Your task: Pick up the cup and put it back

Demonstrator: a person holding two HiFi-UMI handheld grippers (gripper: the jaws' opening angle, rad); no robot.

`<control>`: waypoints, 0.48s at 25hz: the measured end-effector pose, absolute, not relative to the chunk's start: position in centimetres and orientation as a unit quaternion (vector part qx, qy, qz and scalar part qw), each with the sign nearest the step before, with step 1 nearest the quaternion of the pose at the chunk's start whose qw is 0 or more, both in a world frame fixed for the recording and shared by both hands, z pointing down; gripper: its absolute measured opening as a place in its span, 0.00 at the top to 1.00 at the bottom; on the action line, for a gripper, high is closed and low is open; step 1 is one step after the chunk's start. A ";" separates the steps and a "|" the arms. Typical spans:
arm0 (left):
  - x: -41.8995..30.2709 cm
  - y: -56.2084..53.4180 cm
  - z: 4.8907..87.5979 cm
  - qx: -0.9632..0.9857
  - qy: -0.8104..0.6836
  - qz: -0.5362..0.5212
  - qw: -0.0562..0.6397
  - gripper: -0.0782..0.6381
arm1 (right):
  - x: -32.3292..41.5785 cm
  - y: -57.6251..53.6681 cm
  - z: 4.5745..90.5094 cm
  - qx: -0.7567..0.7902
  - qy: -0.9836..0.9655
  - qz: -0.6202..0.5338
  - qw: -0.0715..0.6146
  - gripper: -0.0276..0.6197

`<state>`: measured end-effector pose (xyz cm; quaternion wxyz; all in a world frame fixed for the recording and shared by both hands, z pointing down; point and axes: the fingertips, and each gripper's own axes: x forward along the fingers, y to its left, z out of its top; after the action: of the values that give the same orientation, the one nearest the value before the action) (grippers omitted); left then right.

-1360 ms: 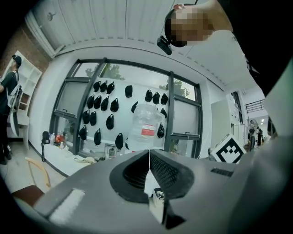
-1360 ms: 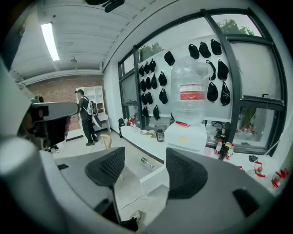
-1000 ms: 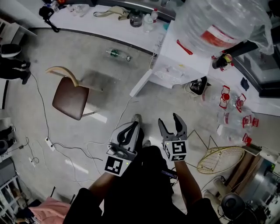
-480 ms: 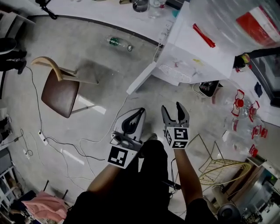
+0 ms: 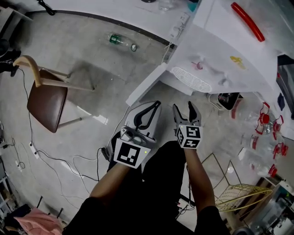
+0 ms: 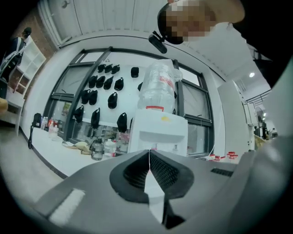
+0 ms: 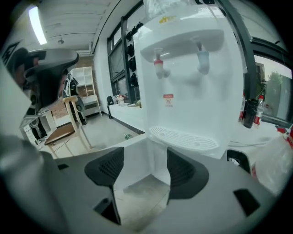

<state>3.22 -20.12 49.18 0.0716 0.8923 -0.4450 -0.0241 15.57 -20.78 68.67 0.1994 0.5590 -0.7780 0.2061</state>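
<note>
Cup cannot be made out in any view, so I cannot tell where it is. The left gripper [image 6: 149,154] has its fingers [image 5: 148,114] closed tip to tip, with nothing between them. The right gripper [image 7: 141,171] has its fingers [image 7: 185,172] wide apart, and only floor [image 7: 139,194] shows through the gap. Just ahead of the right fingers stands the dispenser [image 7: 192,91]. Its drip tray [image 7: 183,137] is a little above and beyond the fingertips, with a red tap [image 7: 159,64] and a blue tap [image 7: 201,59] higher up. A jug [image 6: 158,87] sits on top of the dispenser. Well to the left of the left fingers a chair [image 5: 46,98] stands on the floor. Farther ahead a bottle [image 5: 120,41] lies on its side near the desk [image 5: 128,13].
</note>
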 end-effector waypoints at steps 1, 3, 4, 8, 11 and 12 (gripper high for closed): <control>3.7 -20.7 50.6 0.894 -0.442 -0.028 0.069 0.88 | 15.8 -21.3 70.1 0.561 -0.778 0.203 0.196 0.53; 5.0 -21.7 53.4 0.899 -0.432 -0.035 0.068 0.88 | 16.3 -22.1 73.0 0.565 -0.778 0.196 0.193 0.53; 5.6 -22.1 54.8 0.902 -0.425 -0.038 0.070 0.88 | 16.6 -22.5 74.4 0.567 -0.778 0.191 0.191 0.53; 7.6 -23.6 58.5 0.907 -0.414 -0.063 0.047 0.88 | 18.1 -24.3 79.1 0.580 -0.776 0.172 0.180 0.53; 8.3 -23.8 60.5 0.907 -0.412 -0.083 0.025 0.88 | 19.3 -25.2 81.6 0.587 -0.774 0.159 0.175 0.53; 8.4 -23.7 61.3 0.907 -0.413 -0.080 0.020 0.88 | 19.5 -25.5 82.3 0.588 -0.774 0.157 0.174 0.53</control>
<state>8.43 -23.70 61.31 0.0200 0.9071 -0.4128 -0.0802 19.47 -25.45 82.34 0.1738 0.5883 -0.7740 0.1569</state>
